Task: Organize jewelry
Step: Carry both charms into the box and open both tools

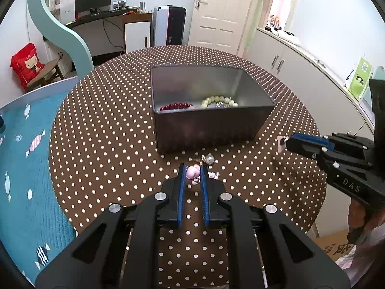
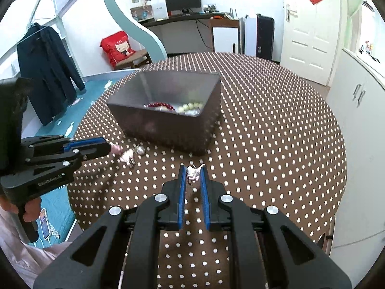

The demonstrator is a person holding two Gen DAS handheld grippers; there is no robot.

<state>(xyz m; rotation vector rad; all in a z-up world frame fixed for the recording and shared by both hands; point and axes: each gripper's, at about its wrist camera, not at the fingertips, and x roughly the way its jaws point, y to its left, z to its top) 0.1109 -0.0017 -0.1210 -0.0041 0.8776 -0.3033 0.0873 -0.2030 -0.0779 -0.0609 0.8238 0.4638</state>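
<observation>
A red bag (image 2: 118,48) is sitting on a stool (image 2: 134,59); a dark coat (image 2: 48,69) is hanging beside a monitor (image 2: 183,0) and door (image 2: 310,24).

One metal box (image 1: 211,125), two bead bracelets inside (one red (image 1: 175,106), one cream (image 1: 217,101)), two grippers.

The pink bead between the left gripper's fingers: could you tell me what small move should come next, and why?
Probably lift the left gripper and carry the pink bead over the grey box: the fingers appear closed on it, and bracelets already lie in the box.
</observation>
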